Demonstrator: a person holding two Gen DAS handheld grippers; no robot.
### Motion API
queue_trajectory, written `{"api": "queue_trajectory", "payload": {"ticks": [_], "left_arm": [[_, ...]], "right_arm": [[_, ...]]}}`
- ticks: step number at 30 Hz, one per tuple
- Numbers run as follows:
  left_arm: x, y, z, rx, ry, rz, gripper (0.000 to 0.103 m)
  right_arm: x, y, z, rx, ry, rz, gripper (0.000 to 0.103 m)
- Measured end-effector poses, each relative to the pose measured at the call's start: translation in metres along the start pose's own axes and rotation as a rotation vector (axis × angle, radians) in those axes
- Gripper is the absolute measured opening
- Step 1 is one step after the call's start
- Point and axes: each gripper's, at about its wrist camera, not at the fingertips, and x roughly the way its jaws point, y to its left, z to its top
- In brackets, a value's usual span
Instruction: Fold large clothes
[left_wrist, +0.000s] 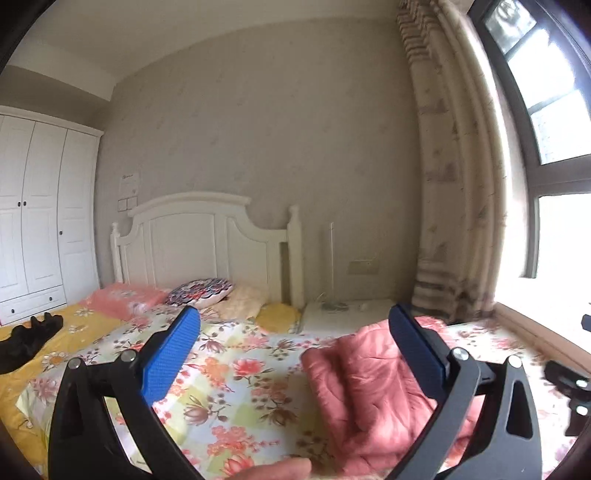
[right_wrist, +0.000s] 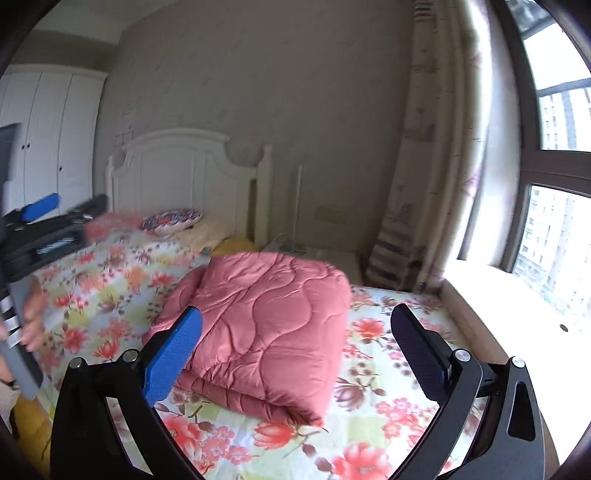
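Pink and quilted, the folded comforter lies in a thick stack on the floral bedsheet, toward the window side of the bed, its stitched top face flat and its layered edges showing along the near side. Neither tool touches it. The right gripper hangs above and in front of it with its blue pads spread wide and nothing between them. The left gripper is off to the side, also spread wide and empty; from its camera the same comforter sits low at the right, behind the right-hand finger. In the right wrist view the left gripper shows at the left edge, blurred, with a hand on its grey handle. Beyond the comforter, pillows crowd the white headboard: a pink pillow, a patterned cushion and a yellow cushion. A black garment lies on the yellow blanket at the far left. White wardrobe doors stand behind it, and a patterned curtain hangs by the bright window.
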Motion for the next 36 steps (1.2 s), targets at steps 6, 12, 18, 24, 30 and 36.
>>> {"api": "queue_trajectory", "payload": {"ticks": [6,12,18,24,30,36], "left_arm": [[-0.015,-0.02,-0.036,0.034,0.187,-0.021,0.101],[-0.028,-0.038,-0.066,0.088,0.225,-0.023,0.101],[-0.027,-0.037,-0.072,0.08,0.234,-0.021,0.101],[-0.026,-0.034,-0.075,0.072,0.24,-0.018,0.101],[-0.024,-0.03,-0.081,0.065,0.264,-0.014,0.101],[-0.022,-0.027,-0.086,0.053,0.284,-0.01,0.101]], "right_arm": [[-0.018,-0.004,-0.026,0.059,0.069,-0.033,0.098],[-0.011,-0.001,-0.071,0.091,0.147,-0.013,0.098],[-0.004,0.016,-0.078,0.069,0.158,-0.002,0.098],[-0.007,0.018,-0.077,0.061,0.15,-0.004,0.098],[-0.009,0.021,-0.076,0.048,0.14,0.002,0.098],[-0.011,0.027,-0.076,0.036,0.132,0.014,0.098]]}}
